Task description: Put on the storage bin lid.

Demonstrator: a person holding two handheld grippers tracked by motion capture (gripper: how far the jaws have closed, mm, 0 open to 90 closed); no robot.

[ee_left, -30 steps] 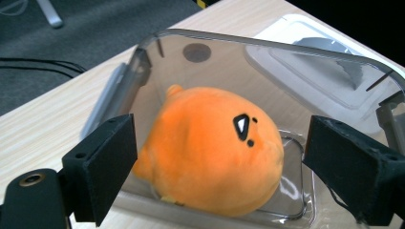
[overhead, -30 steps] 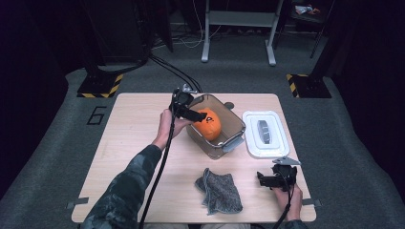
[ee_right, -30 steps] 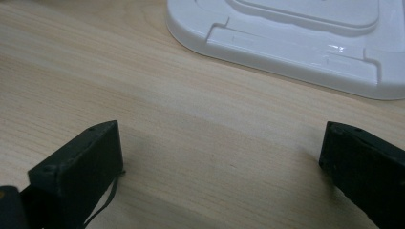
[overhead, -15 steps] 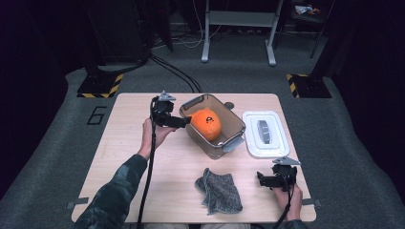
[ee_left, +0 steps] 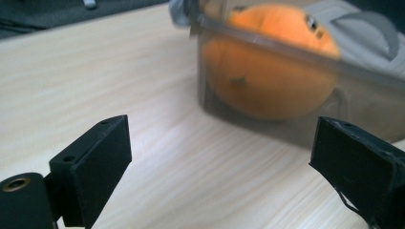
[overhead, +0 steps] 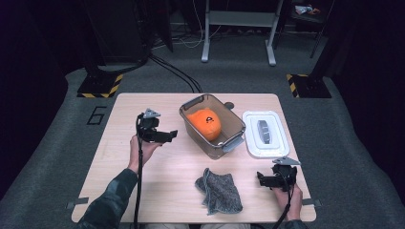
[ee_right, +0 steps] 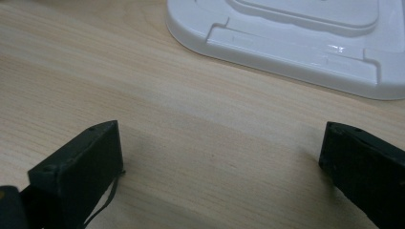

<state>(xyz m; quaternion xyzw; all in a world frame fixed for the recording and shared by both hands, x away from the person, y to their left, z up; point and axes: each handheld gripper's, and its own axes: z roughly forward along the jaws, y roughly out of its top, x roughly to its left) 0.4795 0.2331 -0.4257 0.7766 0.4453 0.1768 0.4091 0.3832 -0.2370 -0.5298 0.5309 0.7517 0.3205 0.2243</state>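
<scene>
Left of the bin [overhead: 212, 143], left gripper [overhead: 173, 135] hangs spread, empty, just opening; orange toy [overhead: 204, 123] inside; lid [overhead: 265, 134] probably next, right gripper [overhead: 259, 179] spread too

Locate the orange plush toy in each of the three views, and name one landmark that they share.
High view: orange plush toy at centre, inside the clear bin.
Left gripper view: top right, seen through the bin's wall, beyond the open jaws.
Right gripper view: not in it.
Shared landmark: the wooden table.
</scene>
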